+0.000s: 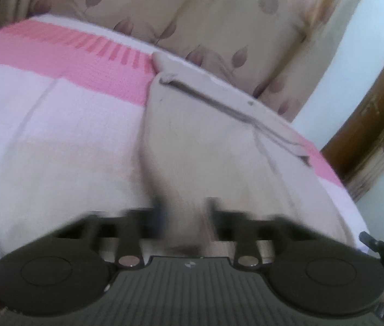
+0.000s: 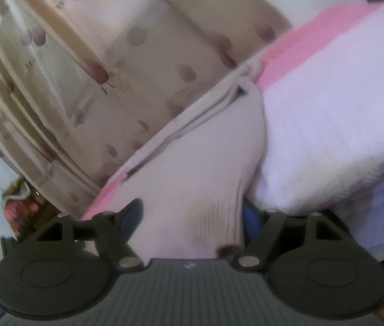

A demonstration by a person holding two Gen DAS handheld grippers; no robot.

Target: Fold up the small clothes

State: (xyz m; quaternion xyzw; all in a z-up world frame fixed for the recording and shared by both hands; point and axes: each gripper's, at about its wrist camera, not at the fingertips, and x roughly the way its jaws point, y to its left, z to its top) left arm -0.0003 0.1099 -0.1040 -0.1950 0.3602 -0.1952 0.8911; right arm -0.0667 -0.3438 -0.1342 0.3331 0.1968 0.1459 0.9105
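A pale pinkish-white small garment [image 1: 205,146] with a dark zip or trim line lies stretched across the bed. In the left wrist view my left gripper [image 1: 185,217] is shut on its near edge, the cloth bunched between the blurred fingers. In the right wrist view the same garment [image 2: 192,168] runs from the far bed edge into my right gripper [image 2: 192,217], which is shut on its ribbed hem; a blue pad [image 2: 249,222] shows beside the cloth. The garment is pulled taut between the far edge and both grippers.
The bed has a white and pink cover [image 1: 56,125], also seen in the right wrist view [image 2: 328,108]. A beige leaf-patterned curtain [image 1: 219,21] hangs behind the bed. A wooden door frame [image 1: 377,114] stands at the right. A cluttered corner [image 2: 20,201] lies low left.
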